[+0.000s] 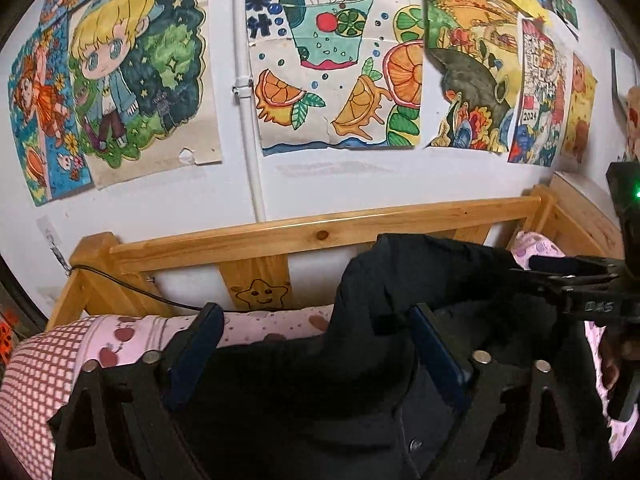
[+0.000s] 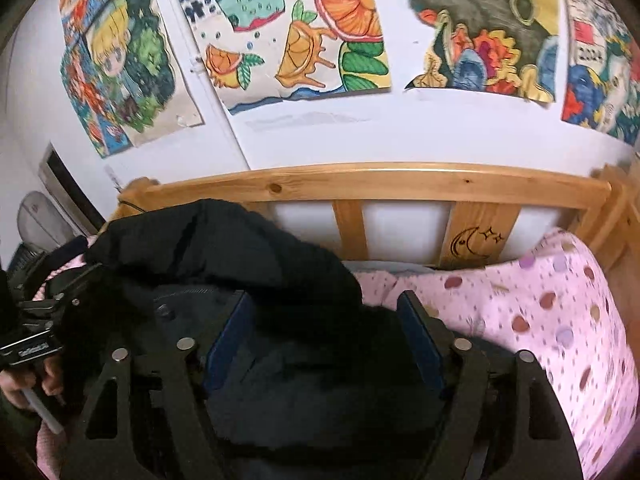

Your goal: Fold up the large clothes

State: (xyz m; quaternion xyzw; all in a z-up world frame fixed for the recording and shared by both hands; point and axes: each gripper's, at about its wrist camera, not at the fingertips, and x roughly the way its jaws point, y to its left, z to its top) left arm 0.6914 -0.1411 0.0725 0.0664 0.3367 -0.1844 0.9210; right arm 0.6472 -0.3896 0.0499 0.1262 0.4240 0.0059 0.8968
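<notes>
A black garment (image 1: 400,300) lies bunched on the pink patterned bedding (image 1: 132,332), just before the wooden bed rail (image 1: 320,232) — two slats show behind it, one drawn with a star (image 1: 262,294), the other with a moon (image 2: 472,242). The left gripper (image 1: 316,344) stands wide with dark cloth between its fingers; whether the pads press it I cannot tell. The right gripper (image 2: 326,340) stands narrower, cloth between its fingers too — grip unclear. Several drawings (image 1: 332,68) cover the white wall, beside one pipe (image 1: 248,92).
</notes>
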